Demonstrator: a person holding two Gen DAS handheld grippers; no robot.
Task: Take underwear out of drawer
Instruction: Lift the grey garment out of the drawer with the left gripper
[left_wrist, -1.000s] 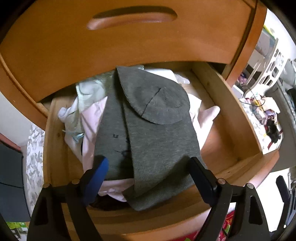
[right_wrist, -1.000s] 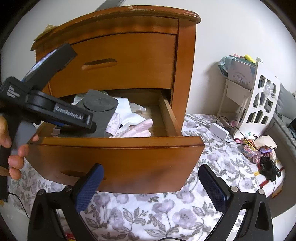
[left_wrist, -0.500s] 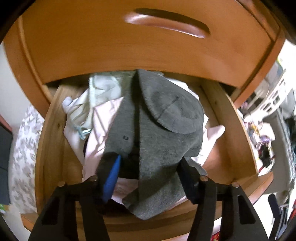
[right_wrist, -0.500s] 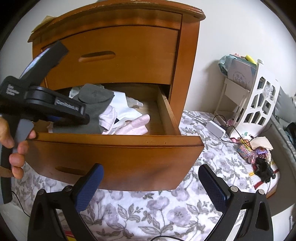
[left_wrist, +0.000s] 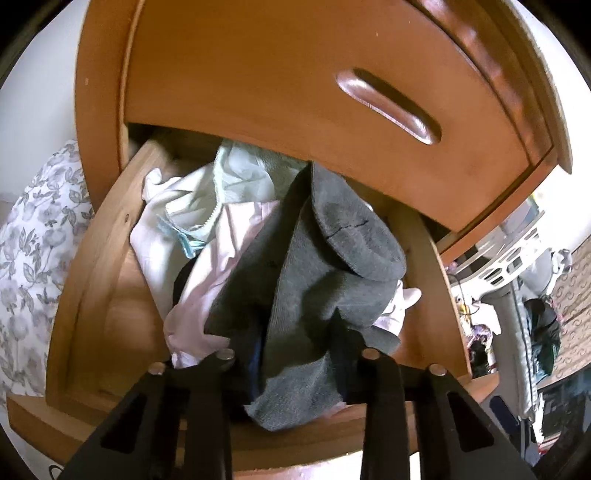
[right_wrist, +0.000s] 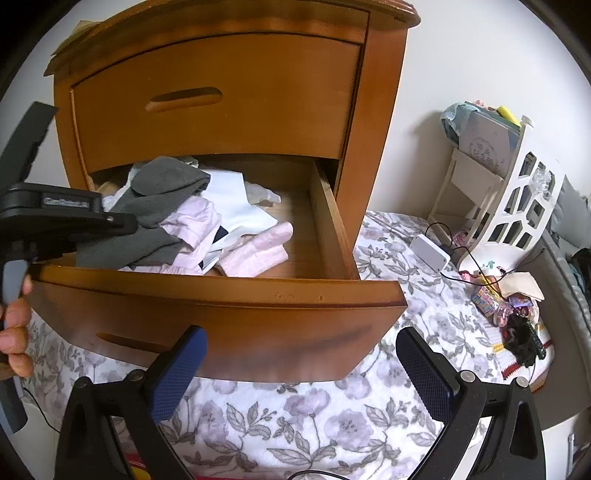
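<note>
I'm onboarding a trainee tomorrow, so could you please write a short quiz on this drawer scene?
1. True or false: the right gripper is open and holds nothing.
2. Which garment does the left gripper pinch? A) grey underwear B) pink garment C) white cloth
3. Fill in: the open drawer sits below a ____ upper drawer.

Key: 1 true; 2 A; 3 closed.
</note>
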